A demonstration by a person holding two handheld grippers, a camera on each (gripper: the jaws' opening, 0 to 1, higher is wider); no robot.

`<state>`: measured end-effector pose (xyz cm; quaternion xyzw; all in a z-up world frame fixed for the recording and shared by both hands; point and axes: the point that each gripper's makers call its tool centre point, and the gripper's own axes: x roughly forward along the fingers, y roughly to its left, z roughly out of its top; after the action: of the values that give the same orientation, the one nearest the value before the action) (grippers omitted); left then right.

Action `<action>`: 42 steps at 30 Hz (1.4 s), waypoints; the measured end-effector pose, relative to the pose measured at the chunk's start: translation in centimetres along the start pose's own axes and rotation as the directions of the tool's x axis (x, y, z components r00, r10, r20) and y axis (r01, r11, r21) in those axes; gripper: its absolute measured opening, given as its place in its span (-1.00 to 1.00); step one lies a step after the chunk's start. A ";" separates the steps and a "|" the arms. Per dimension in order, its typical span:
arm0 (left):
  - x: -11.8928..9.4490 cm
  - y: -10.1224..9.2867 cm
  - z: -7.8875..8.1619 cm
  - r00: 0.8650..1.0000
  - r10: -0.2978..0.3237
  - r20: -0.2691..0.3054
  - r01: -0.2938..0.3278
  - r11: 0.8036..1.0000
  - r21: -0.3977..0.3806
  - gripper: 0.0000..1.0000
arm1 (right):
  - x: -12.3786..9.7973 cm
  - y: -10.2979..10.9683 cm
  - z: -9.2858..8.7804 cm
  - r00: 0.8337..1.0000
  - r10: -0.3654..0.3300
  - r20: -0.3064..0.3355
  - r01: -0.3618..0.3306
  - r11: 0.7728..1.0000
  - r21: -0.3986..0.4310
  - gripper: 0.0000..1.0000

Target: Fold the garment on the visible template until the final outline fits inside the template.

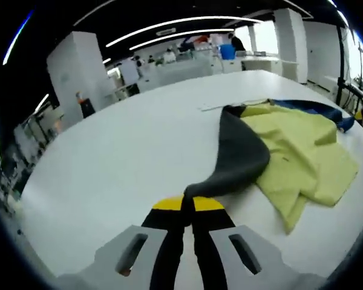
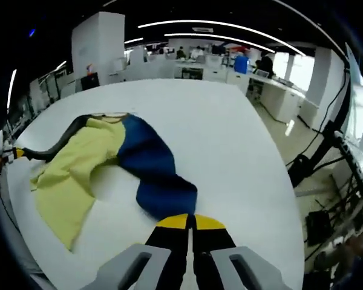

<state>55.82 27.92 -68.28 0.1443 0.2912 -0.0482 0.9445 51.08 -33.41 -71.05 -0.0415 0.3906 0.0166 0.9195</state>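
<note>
Yellow, grey and blue cloth garment (image 1: pixel 290 151) is lying rumpled on the white tabletop (image 1: pixel 127 157). Left gripper (image 1: pixel 188 205) is pinching its grey part with closed fingers, and right gripper (image 2: pixel 190 222) is clamping the blue part.

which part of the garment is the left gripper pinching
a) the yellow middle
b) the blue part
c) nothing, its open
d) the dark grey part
d: in the left gripper view the left gripper has its fingers shut on the dark grey part of the garment, while the right gripper pinches the blue part.
</note>
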 end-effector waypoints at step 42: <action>10.7 12.2 -2.8 0.932 0.259 -0.256 -0.194 0.948 0.253 -0.99 | 11.8 -13.5 3.0 0.962 -0.217 -0.164 0.207 0.976 -0.073 -1.00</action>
<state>65.35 40.36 -73.53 0.2877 0.3985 0.0504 0.8694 62.26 -46.61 -76.56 -0.1099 0.4609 -0.0748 0.8774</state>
